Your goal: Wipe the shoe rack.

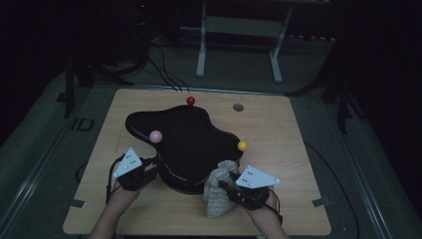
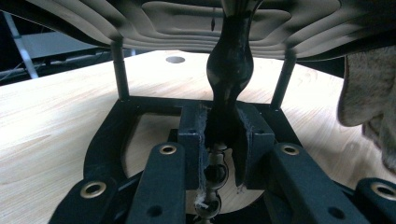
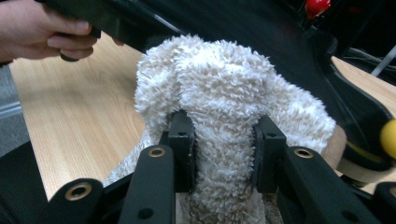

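A big black tray (image 1: 186, 144) with a wavy edge stands on short legs in the middle of the wooden worktop (image 1: 288, 164). Three little balls sit at its rim: a red ball (image 1: 190, 101) at the far side, a pink ball (image 1: 156, 135) at the left, and a yellow ball (image 1: 242, 145) at the right.

The left tool (image 1: 149, 167) is at the near left edge of the tray. In the left gripper view its two black jaws are almost closed, and they squeeze a thin black post (image 2: 229, 74) that comes down from under the tray (image 2: 187, 23). The post is fat in the middle and thin where the jaws hold it (a small beaded chain hangs just below the jaws). The worktop (image 2: 56, 116) shows pale and bare behind, with a round hole (image 2: 175, 59) far off.

The right tool (image 1: 226, 186) is at the near right, just beside the tray. It holds a fuzzy cream cloth (image 1: 219, 191) that stands bunched up on the worktop and leans on the tray's near right edge. In the right gripper view the jaws are partly open, just as wide as the fold they pinch, and the cloth (image 3: 219, 93) puffs up over them like a soft lump. The yellow ball (image 3: 388, 138) peeks in at the right, the red ball (image 3: 316, 5) is far at the top, and the person's other hand (image 3: 42, 30) shows at the top left, wrapped around the left tool.
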